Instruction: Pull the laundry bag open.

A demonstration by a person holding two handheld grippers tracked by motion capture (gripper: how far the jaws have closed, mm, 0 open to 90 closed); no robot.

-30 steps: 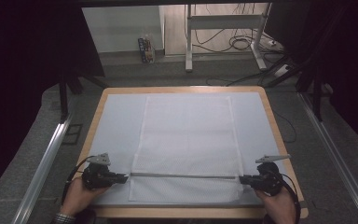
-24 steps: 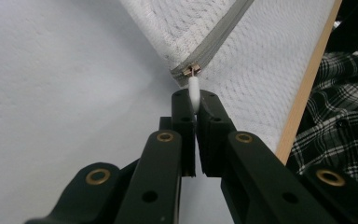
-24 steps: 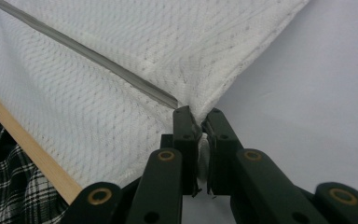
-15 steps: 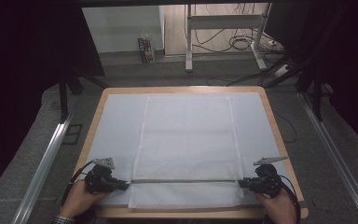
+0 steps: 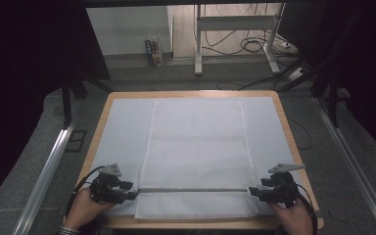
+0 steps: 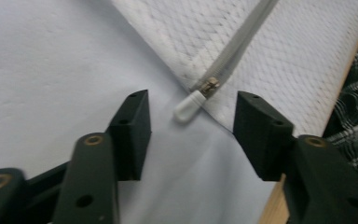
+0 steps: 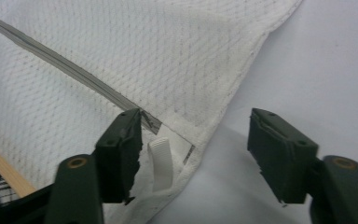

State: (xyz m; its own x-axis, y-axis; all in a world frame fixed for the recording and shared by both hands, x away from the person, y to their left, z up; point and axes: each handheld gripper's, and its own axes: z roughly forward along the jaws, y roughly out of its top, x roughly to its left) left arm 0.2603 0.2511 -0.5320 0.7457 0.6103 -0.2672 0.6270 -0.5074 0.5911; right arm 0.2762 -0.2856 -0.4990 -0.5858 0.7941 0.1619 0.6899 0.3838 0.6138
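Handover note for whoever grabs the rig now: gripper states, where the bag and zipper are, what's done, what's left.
Left gripper: open, jaws either side of the white zipper pull, not gripping it.
Right gripper: open at the zipper's other end, over the bag corner with the white fabric tab.
Mesh bag: flat on the white mat, zipper running across its near end, between the two grippers.
Done: both grippers lined up at the zipper ends.
Left: nothing is gripped yet. Probably close left on the pull, right on the corner, then draw the pull along the zipper.

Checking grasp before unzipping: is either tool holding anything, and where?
Nothing is held: the left tool straddles the zipper pull, the right tool the mesh bag corner, both open.
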